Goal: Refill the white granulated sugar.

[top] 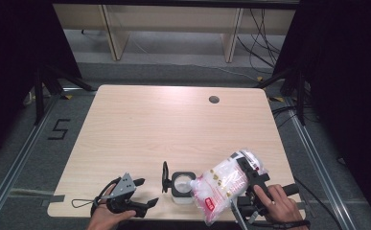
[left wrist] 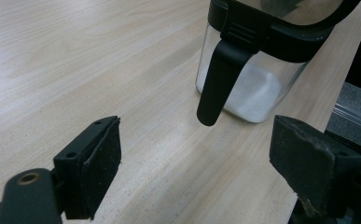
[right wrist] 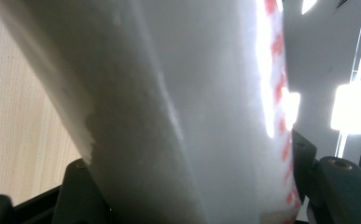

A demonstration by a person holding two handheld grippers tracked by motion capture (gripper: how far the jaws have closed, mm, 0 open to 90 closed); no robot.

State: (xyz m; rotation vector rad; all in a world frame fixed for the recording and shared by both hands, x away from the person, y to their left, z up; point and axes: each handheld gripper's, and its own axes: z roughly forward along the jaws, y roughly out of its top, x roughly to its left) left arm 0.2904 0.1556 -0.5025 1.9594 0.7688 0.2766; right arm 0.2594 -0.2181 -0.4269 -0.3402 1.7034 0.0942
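Left gripper (top: 142, 191) low at the near edge of the table (top: 173, 124), jaws standing wide apart with nothing between them; a thin wire loop (top: 80, 203) lies just to its left. Ahead of those jaws and slightly to their right, apart from them: a clear jar (left wrist: 250, 88) with a black collar, black lid flipped up on its hinge (top: 165, 176), mouth open upward, a low bed of white grains in the bottom. No writing legible on the jar. Right gripper (top: 250, 179) clamped on a clear plastic bag (top: 224, 184) of white grains, one jaw pressed to each flank. The bag's long axis runs diagonally, upper end by the right jaws, lower end tipped down and left so that it sits just at the jar's open mouth. Red print and a red label (top: 211, 204) near the bag's lower end, characters too small to read. Red marks also run along the bag's edge (right wrist: 281, 93) close to the right jaws.
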